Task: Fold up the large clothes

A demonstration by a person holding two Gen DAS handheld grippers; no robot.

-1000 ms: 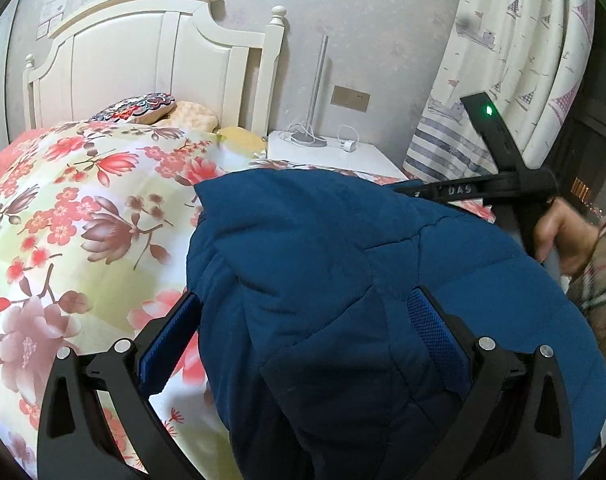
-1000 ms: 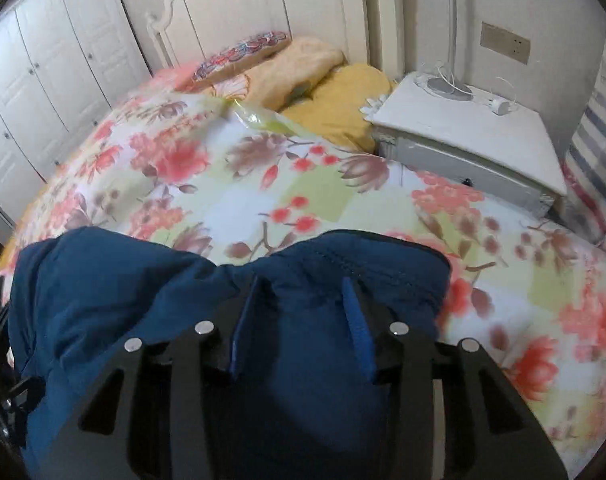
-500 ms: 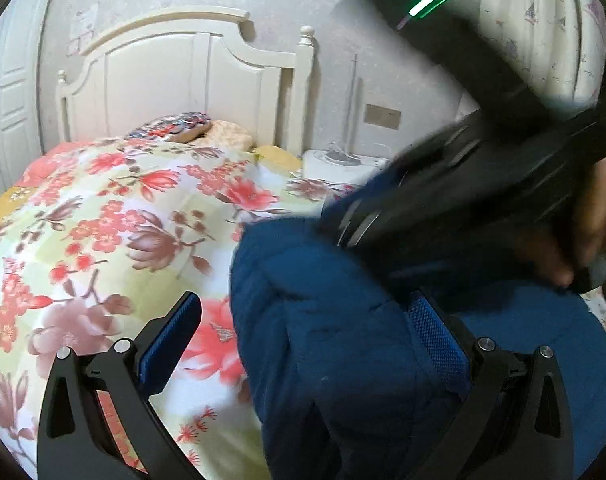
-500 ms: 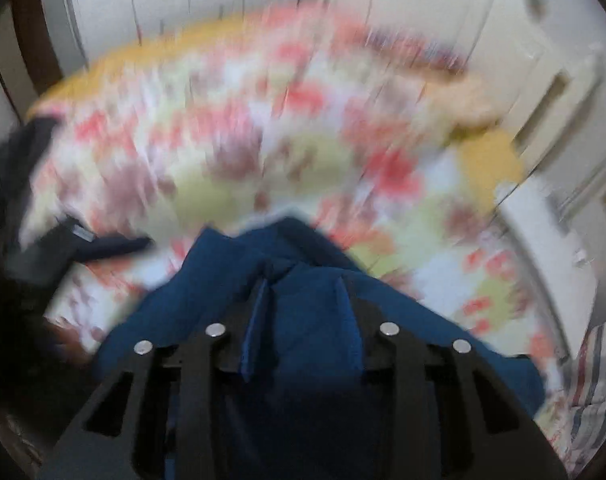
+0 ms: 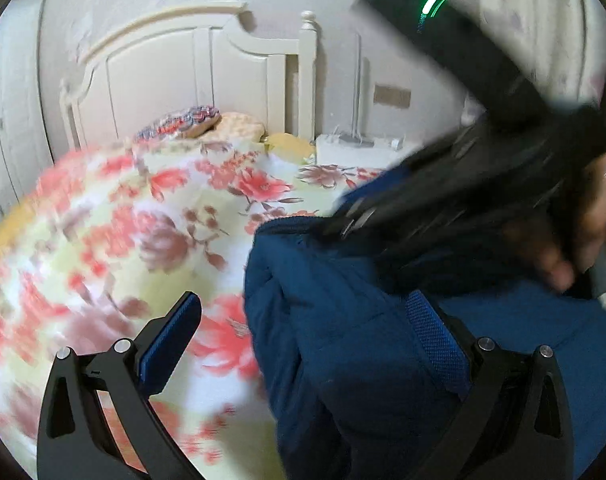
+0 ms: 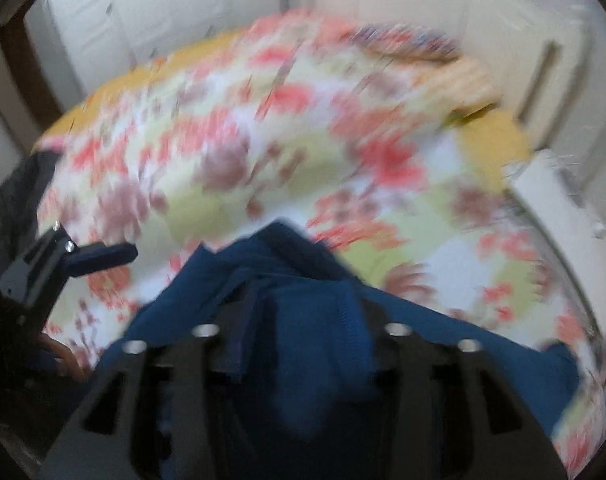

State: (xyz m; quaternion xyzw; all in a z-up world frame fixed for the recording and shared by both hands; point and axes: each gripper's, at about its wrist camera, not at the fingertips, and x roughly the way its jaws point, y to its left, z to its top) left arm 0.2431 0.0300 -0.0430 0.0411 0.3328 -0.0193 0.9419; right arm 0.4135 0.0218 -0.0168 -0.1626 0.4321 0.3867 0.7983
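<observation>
**Blue jacket pinched in right jaws, left jaws wide apart**

Jacket: I see a dark blue quilted jacket (image 5: 343, 320) on the bed (image 5: 115, 248), at the near edge by me, over the floral quilt (image 6: 263, 152). In the left wrist view it fills the lower right and runs off the bottom and right of frame, so I can't call its long axis or which end points at the headboard (image 5: 191, 68). A stitched, piped edge runs along its top. Surface is puffy, with quilting seams and soft creases.

Left gripper (image 5: 303, 340): jaws spread wide. The left pad sits over the quilt, apart from the fabric. The right pad is against the jacket. Not clamping anything.

Right gripper (image 6: 299, 320): jaws drawn close together on a bunched fold of jacket that rises to a peak between the pads.

Hard to read: both views are motion-blurred, the right wrist view heavily. In the left wrist view the right gripper's body and my right hand (image 5: 591, 216) cover the jacket's upper right part. The nightstand (image 5: 359, 152) beside the headboard is partly hidden behind them.
</observation>
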